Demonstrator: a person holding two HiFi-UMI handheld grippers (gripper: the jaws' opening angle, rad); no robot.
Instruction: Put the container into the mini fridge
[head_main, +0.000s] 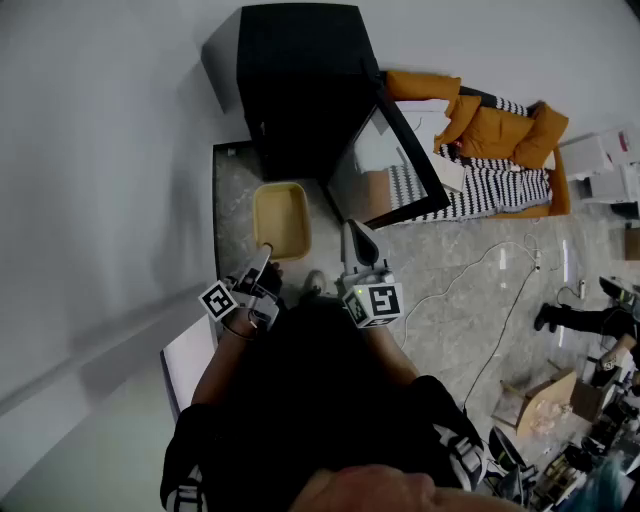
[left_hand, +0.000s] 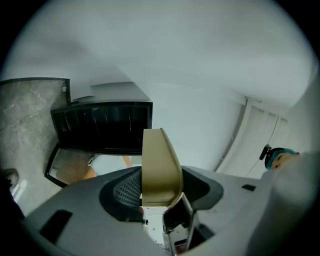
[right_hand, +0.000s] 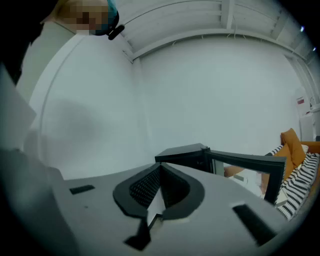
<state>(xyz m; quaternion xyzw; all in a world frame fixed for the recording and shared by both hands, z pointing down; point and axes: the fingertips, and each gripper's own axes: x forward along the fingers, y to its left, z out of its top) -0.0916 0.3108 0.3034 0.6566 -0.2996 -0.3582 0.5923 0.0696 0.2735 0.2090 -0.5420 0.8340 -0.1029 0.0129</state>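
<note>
Head view: mini fridge (head_main: 300, 85) stood at upper centre of the frame against a pale wall, its door (head_main: 395, 165) swung open toward the right. A tan container (head_main: 281, 220), open side up, sat just below the fridge in the picture, over the marbled floor (head_main: 450, 260) and outside the cabinet.

Left gripper (head_main: 262, 262) was clamped on the container's near rim. In the left gripper view the container's wall (left_hand: 159, 167) stood upright between the jaws, pads pressed on either side, with the fridge (left_hand: 102, 125) at left of centre.

Right gripper (head_main: 357, 240) was just right of the container and apart from it. Its own view showed the jaws drawn together with nothing between them, the fridge (right_hand: 185, 155) and door (right_hand: 250, 162) at lower right.

Orange cushions (head_main: 490, 125) and a striped blanket (head_main: 490, 185) lay at upper right.
</note>
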